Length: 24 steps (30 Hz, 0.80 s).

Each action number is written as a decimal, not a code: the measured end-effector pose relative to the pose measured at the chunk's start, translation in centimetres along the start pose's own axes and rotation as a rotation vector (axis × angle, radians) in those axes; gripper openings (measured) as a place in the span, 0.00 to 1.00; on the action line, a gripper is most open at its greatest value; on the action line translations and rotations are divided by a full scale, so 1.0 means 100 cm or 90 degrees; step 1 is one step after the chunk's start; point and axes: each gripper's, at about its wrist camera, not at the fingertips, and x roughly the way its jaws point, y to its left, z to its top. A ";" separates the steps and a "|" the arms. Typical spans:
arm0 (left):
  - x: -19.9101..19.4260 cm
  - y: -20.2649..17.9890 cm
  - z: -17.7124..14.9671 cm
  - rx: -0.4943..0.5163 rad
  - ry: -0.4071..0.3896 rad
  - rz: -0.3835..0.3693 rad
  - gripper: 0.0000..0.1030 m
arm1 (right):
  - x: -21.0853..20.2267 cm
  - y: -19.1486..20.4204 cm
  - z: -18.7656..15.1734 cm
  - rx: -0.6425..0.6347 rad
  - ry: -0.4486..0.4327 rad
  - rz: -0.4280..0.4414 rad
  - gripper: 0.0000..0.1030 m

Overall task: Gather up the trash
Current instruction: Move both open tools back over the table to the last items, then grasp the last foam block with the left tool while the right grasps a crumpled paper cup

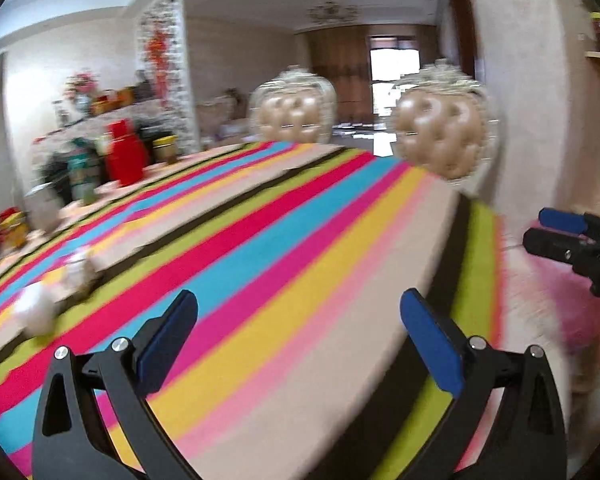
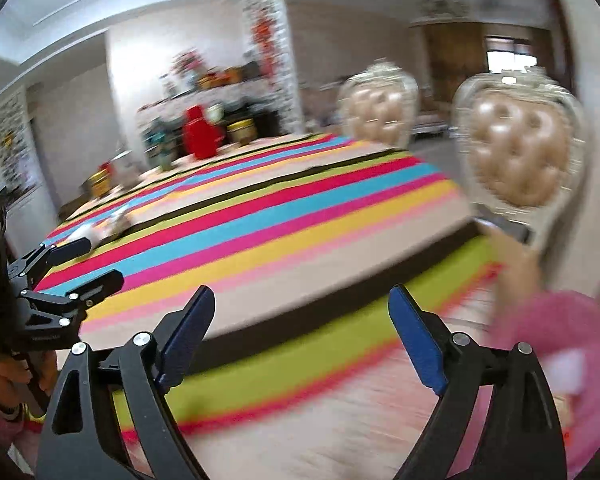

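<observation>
Two crumpled white paper wads [image 1: 36,312] [image 1: 80,270] lie close together on the striped surface [image 1: 300,240], near its left edge, blurred. A pink bin [image 2: 556,360] sits below the surface's near edge, white scraps inside it.

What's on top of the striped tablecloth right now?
On the striped tablecloth: two crumpled white wads at the left, a red container and blurred jars at the far end. The tabletop beneath stays covered.
</observation>
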 end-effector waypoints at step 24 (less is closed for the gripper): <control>0.090 0.345 -0.041 -0.279 0.188 0.265 0.95 | 0.252 0.251 0.089 -0.083 0.125 0.180 0.82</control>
